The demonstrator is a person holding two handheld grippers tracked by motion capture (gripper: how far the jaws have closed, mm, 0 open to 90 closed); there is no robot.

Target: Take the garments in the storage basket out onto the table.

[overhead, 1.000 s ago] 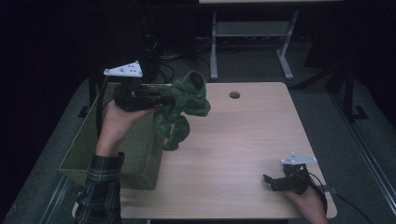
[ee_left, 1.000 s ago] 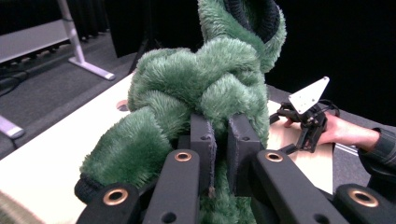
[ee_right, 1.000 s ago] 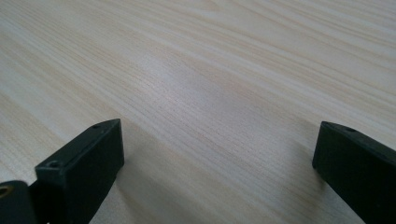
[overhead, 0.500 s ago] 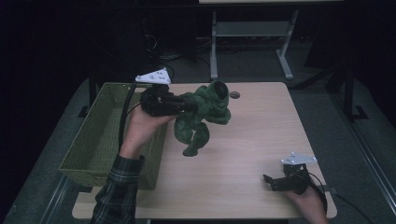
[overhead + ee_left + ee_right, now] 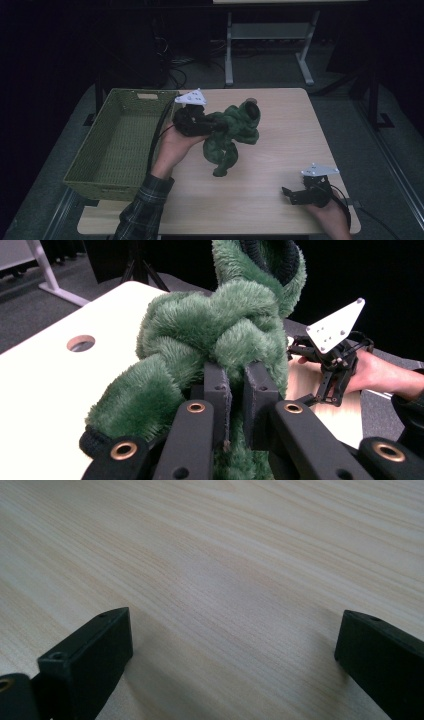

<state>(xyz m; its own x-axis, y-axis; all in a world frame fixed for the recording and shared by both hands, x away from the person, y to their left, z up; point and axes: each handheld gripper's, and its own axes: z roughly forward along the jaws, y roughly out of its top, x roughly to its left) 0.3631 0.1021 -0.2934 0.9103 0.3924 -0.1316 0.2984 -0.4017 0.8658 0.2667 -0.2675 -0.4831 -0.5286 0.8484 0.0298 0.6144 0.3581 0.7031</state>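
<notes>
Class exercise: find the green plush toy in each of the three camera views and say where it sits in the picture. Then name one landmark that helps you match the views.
High view: the green plush toy hangs mid-picture over the table, gripped by the left gripper, right of the basket.
Left gripper view: the toy sits centre, pinched between the jaws.
Right gripper view: no toy; bare wood between open jaws.
Shared landmark: the light wooden table.
</notes>
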